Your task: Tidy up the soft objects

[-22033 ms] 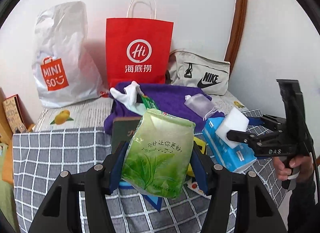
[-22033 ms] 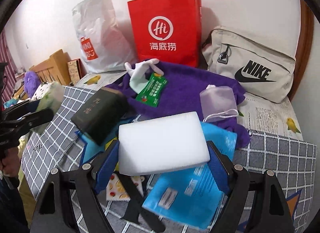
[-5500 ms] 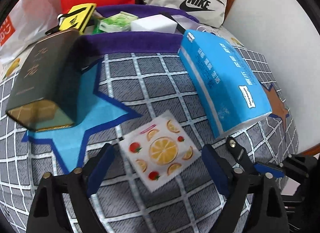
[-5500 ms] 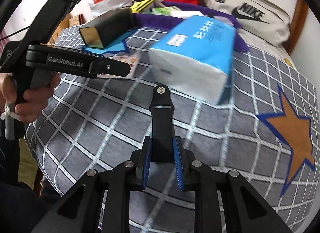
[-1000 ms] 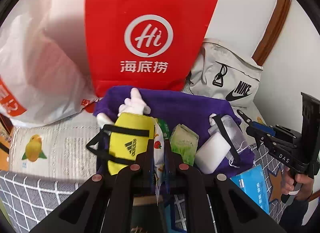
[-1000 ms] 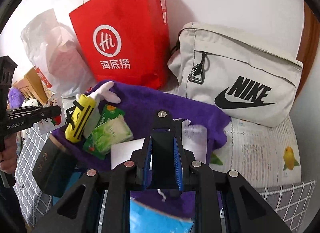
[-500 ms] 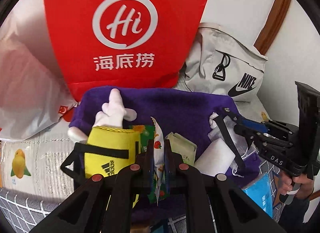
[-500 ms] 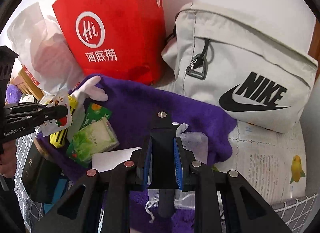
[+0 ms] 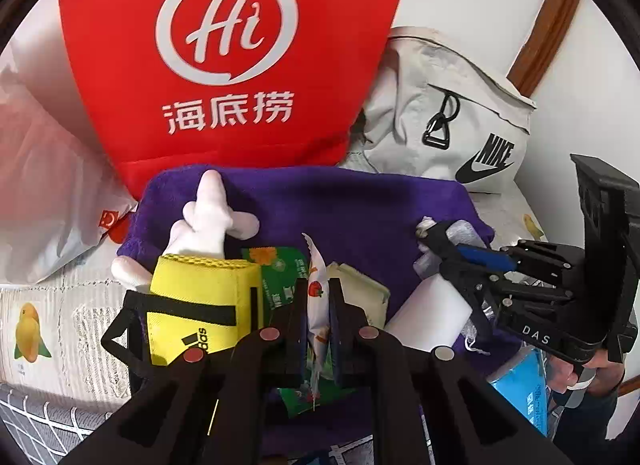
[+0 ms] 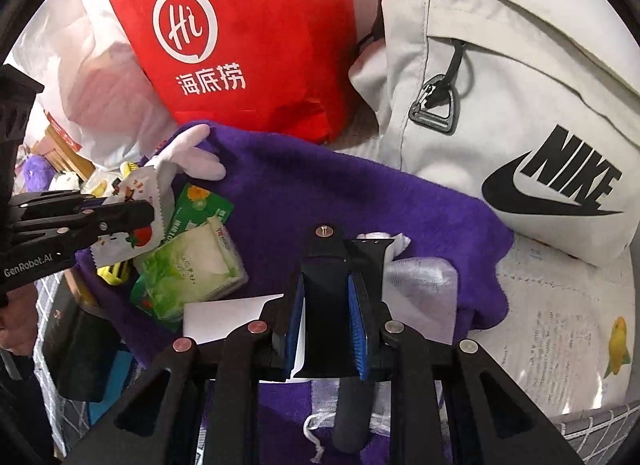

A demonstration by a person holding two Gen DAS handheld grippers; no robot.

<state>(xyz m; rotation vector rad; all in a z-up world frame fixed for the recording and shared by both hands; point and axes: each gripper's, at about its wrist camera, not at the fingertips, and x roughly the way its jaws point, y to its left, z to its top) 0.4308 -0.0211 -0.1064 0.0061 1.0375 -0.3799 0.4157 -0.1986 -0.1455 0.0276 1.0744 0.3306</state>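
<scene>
A purple towel (image 9: 360, 209) lies spread out, and on it rest a white glove (image 9: 208, 217), a yellow Adidas pouch (image 9: 200, 297), a green tissue pack (image 10: 192, 269), a white sponge (image 9: 428, 313) and a mesh pouch (image 10: 424, 281). My left gripper (image 9: 318, 297) hovers low over the towel between the yellow pouch and the tissue pack. A fruit-print sachet (image 9: 314, 265) stands upright between its pads, and its jaws are opening slightly. My right gripper (image 10: 336, 261) is shut on a black strap (image 10: 324, 297) above the sponge and the mesh pouch.
Behind the towel stand a red paper bag (image 9: 224, 65), a pale Nike bag (image 10: 520, 105) and a white plastic bag (image 9: 44, 185). A blue tissue pack (image 9: 520, 385) and a dark box (image 10: 80, 345) lie on the checked cloth nearer me. A person's hand (image 9: 600, 369) holds the right gripper.
Both grippers have come closer and lower over the purple towel, so the things on it look larger. The sachet and the black strap stay between the pads.
</scene>
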